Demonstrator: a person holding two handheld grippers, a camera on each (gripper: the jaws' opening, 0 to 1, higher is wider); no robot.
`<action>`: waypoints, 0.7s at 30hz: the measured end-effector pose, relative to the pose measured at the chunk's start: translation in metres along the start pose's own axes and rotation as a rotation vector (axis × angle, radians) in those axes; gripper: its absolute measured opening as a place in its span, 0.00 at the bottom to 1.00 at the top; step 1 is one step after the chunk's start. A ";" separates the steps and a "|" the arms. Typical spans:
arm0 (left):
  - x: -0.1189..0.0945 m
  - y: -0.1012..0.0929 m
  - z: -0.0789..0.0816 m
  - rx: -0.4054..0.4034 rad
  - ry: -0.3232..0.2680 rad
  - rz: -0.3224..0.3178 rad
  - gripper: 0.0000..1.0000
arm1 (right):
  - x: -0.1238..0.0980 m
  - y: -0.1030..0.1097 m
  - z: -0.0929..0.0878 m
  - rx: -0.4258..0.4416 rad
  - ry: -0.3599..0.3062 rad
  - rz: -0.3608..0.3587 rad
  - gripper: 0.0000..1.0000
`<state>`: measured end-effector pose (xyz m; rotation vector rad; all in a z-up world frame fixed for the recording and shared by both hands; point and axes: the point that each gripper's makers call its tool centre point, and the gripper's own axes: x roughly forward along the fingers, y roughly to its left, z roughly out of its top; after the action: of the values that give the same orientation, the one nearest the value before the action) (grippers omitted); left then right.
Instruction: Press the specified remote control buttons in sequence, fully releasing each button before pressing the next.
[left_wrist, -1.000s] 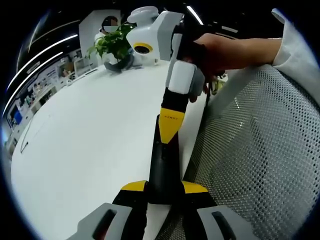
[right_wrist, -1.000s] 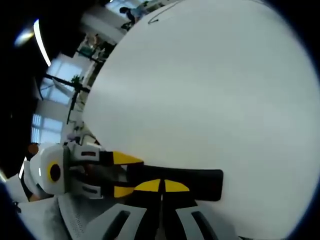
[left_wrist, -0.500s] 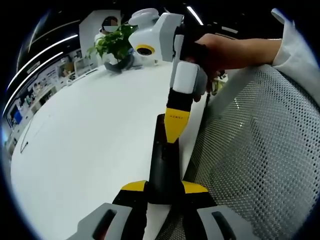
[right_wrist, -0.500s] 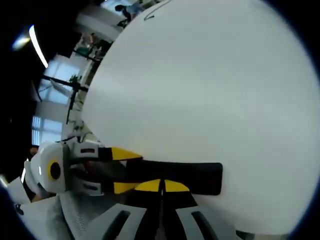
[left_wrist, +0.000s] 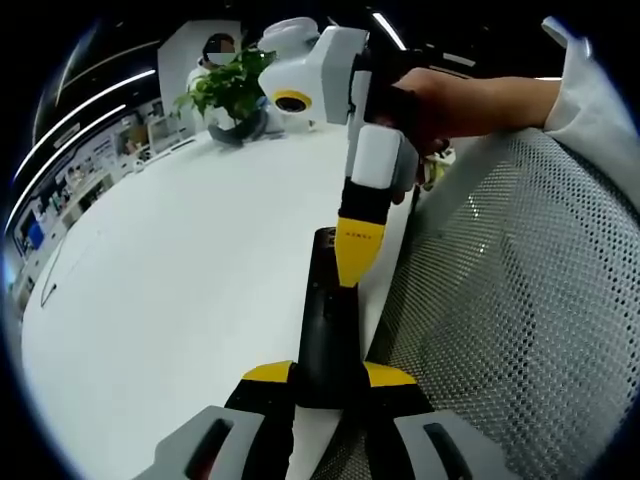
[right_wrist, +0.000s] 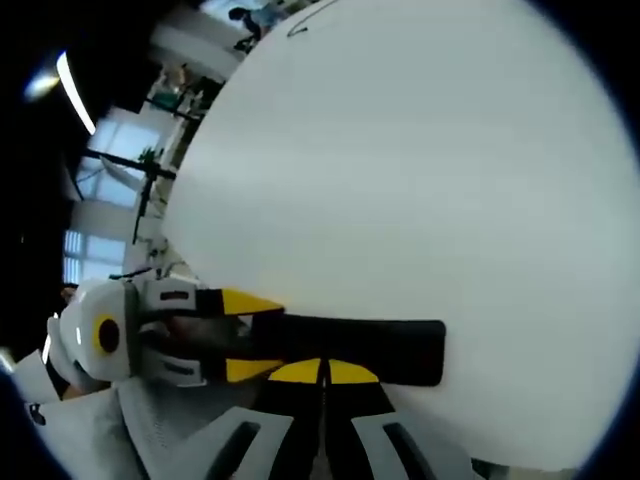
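A black remote control (left_wrist: 322, 330) lies along the near edge of the white table (left_wrist: 180, 290). My left gripper (left_wrist: 328, 375) is shut on its near end, one yellow-tipped jaw on each side. My right gripper (left_wrist: 352, 270), held by a person's hand (left_wrist: 440, 100), comes down from above with its jaws shut, and its yellow tip rests on the remote's upper face near the far end. In the right gripper view the remote (right_wrist: 390, 345) lies crosswise just past the shut right gripper (right_wrist: 322, 372). The left gripper (right_wrist: 250, 335) clamps its left end there. The buttons are too dark to make out.
A potted green plant (left_wrist: 230, 90) stands at the table's far side. A grey mesh chair back (left_wrist: 520, 300) lies right beside the table edge, under the remote's right side. A white sleeve (left_wrist: 600, 100) shows at upper right. The table surface (right_wrist: 420, 160) spreads wide.
My right gripper has shifted slightly along the remote toward its far end and stands a little more upright. The left gripper and the remote have stayed put.
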<state>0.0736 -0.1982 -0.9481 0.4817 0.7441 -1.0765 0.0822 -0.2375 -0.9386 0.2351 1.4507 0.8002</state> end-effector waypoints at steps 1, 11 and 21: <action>0.000 0.000 0.000 0.000 0.000 0.000 0.24 | 0.000 -0.001 0.000 -0.002 0.001 -0.001 0.00; 0.000 0.000 0.000 0.004 -0.001 0.000 0.25 | 0.002 -0.002 -0.002 -0.060 0.014 -0.030 0.00; 0.000 0.000 0.000 0.001 -0.001 0.001 0.25 | 0.003 -0.002 -0.002 -0.056 0.017 -0.027 0.00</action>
<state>0.0741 -0.1982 -0.9484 0.4824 0.7428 -1.0759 0.0805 -0.2377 -0.9422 0.1664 1.4424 0.8207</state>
